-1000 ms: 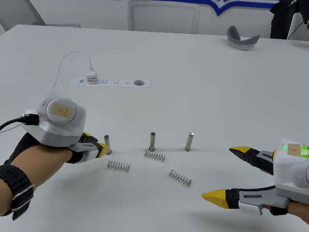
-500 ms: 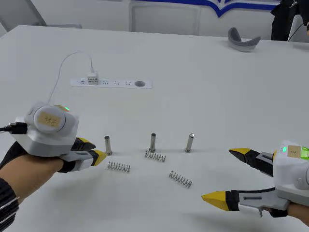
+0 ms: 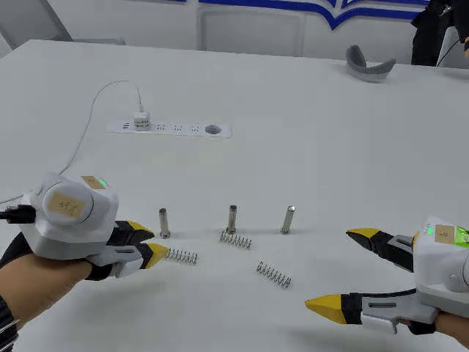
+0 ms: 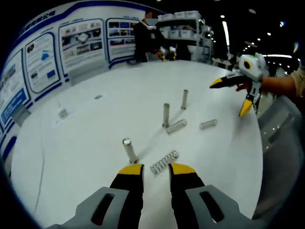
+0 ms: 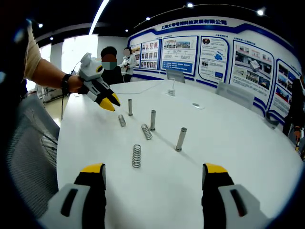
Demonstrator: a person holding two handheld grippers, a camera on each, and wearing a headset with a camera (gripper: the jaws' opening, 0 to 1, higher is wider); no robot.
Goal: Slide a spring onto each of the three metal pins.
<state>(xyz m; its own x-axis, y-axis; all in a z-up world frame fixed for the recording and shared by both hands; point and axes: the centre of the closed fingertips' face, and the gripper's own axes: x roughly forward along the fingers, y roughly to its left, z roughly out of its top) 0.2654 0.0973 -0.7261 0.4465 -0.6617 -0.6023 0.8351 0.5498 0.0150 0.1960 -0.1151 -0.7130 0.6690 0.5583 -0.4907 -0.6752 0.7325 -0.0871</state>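
Three metal pins stand upright in a row on the white counter (image 3: pixel 330 147): a left pin (image 3: pixel 164 222), a middle pin (image 3: pixel 232 218) and a right pin (image 3: pixel 288 218). All three are bare. Three springs lie flat just in front of them: a left spring (image 3: pixel 181 256), a middle spring (image 3: pixel 235 239) touching or nearly touching the middle pin's base, and a right spring (image 3: pixel 273 273) nearer the person, between the middle and right pins.

The left gripper (image 3: pixel 156 244) sits low at the left spring's near end, its jaws a narrow gap apart. In the left gripper view that spring (image 4: pixel 164 162) reaches into the gap between the yellow tips, not pinched, with the left pin just beside it.

The right gripper (image 3: pixel 333 268) is held wide open and holds nothing, well apart from the right spring, which lies ahead of its jaws in the right gripper view (image 5: pixel 137 156).

A power strip (image 3: pixel 168 127) lies farther back.
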